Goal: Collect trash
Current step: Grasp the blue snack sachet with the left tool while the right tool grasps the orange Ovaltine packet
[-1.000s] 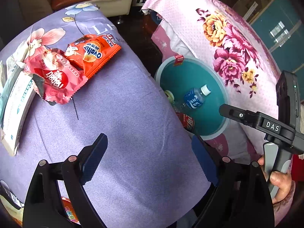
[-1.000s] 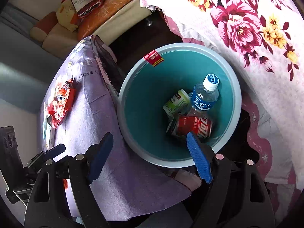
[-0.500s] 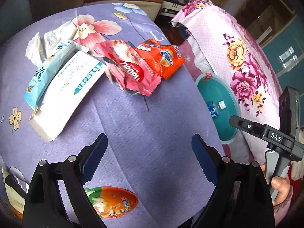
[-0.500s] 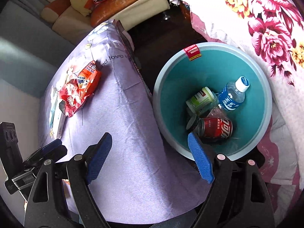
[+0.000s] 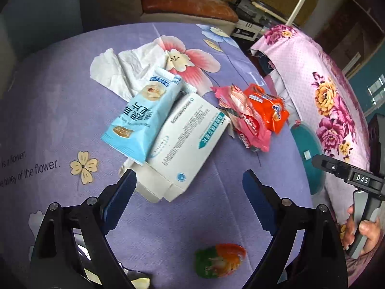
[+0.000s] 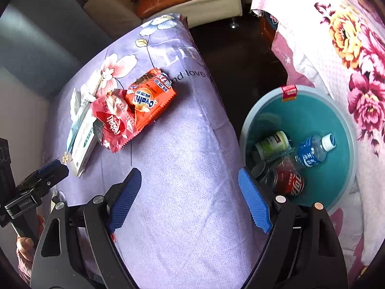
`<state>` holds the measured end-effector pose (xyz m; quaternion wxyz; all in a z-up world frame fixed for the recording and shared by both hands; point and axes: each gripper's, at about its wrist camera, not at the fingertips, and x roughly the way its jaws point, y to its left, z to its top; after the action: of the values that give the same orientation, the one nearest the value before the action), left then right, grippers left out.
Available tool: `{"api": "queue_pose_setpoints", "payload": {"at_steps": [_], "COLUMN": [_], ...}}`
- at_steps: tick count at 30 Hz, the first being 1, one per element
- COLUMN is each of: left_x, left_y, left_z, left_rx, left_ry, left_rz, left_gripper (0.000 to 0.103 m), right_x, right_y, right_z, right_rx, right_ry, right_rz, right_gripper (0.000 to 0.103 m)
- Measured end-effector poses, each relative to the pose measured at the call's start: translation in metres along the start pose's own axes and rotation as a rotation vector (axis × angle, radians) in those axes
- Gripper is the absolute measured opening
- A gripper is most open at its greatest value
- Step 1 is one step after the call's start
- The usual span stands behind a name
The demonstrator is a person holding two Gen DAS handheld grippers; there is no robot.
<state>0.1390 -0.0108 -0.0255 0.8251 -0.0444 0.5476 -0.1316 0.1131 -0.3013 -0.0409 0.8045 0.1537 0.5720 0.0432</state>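
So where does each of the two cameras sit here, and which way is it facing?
Left wrist: on the left gripper, looking down at the table's white box; open fingers and the other hand show.
Right wrist: on the right gripper, facing the table edge and the bin; open fingers and left gripper show.
Shared: the orange wrapper, the box, the bin.

Surface: purple floral cloth [image 5: 192, 207]
Far: tissue [image 5: 125, 69]
Centre: blue packet [image 5: 142, 118], white box [image 5: 185, 149]
Right: pink wrapper [image 5: 245, 122], orange wrapper [image 5: 269, 110]
Near: green-orange packet [image 5: 219, 260]
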Motion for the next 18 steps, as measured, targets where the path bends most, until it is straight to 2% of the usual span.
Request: {"api": "queue_pose_setpoints", "payload": {"at_steps": [4,9,18], "left_x": [0.002,0.015,0.050], "left_y": [0.026,0.050,0.054], "left_z": [0.017,0.041,0.056], "left_rx": [-0.021,-0.047,-0.049], "left_ry": [-0.016,-0.011,0.049], "left_rz": [0.055,0.080,0.083], "left_gripper": [0.090,0.090,0.090], "right_x": [0.007,0.021,0.058], "right_y": [0.018,0.035,0.044], "right_z": [0.022,0.051,0.079], "right_rx": [-0.048,-0.080,-0.088], "right_ry": [-0.010,-0.010,0.029], "right_rz": [-0.017,-0.019,-0.020], "right_gripper": [0.083,0.083,0.083]}}
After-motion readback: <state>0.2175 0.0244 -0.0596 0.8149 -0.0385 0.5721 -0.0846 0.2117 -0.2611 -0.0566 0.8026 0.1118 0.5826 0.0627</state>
